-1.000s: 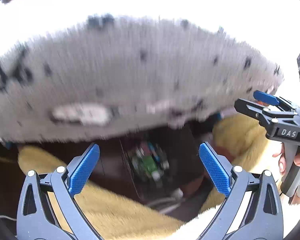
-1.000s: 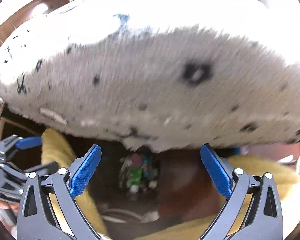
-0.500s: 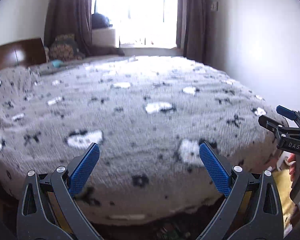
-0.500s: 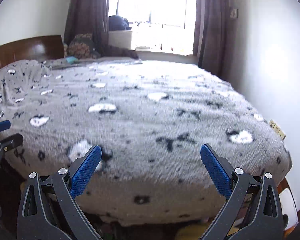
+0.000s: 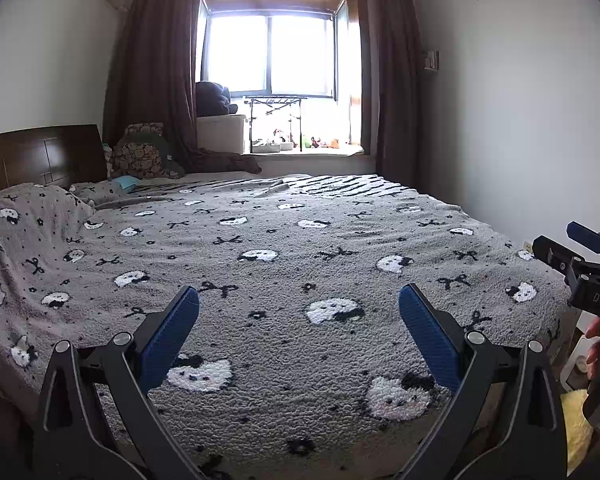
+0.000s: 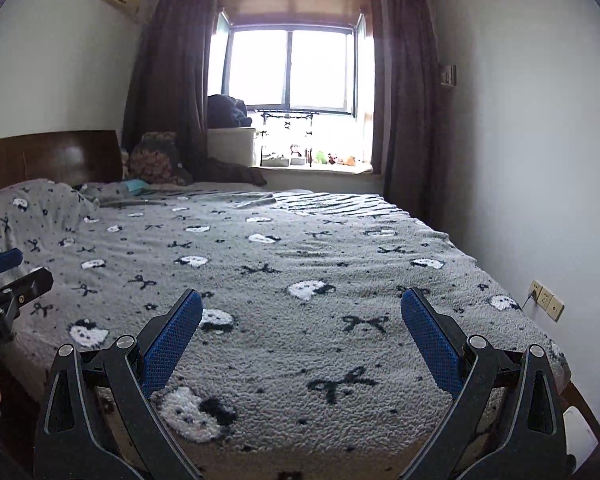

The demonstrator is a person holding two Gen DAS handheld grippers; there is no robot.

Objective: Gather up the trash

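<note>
No trash shows in either view. My left gripper (image 5: 300, 320) is open, its blue pads apart over the near edge of a bed covered by a grey blanket (image 5: 284, 240) with cat faces and bows. Nothing is between its fingers. My right gripper (image 6: 302, 320) is also open and holds nothing, over the same blanket (image 6: 300, 248). In the left wrist view the right gripper (image 5: 576, 256) appears at the right edge, held by a hand (image 5: 596, 344). The left gripper (image 6: 8, 276) shows at the left edge of the right wrist view.
A dark wooden headboard (image 5: 40, 156) and pillows (image 5: 140, 152) stand at the far left. A small teal item (image 5: 125, 181) lies near them. Window sill with small figures (image 5: 300, 144) at the back. White wall on the right with sockets (image 6: 546, 300). Yellow cloth (image 5: 576, 424) low right.
Both grippers have swung up from the dark gap under the blanket's edge to look across the bed. The container of colourful wrappers seen below has left both views.
</note>
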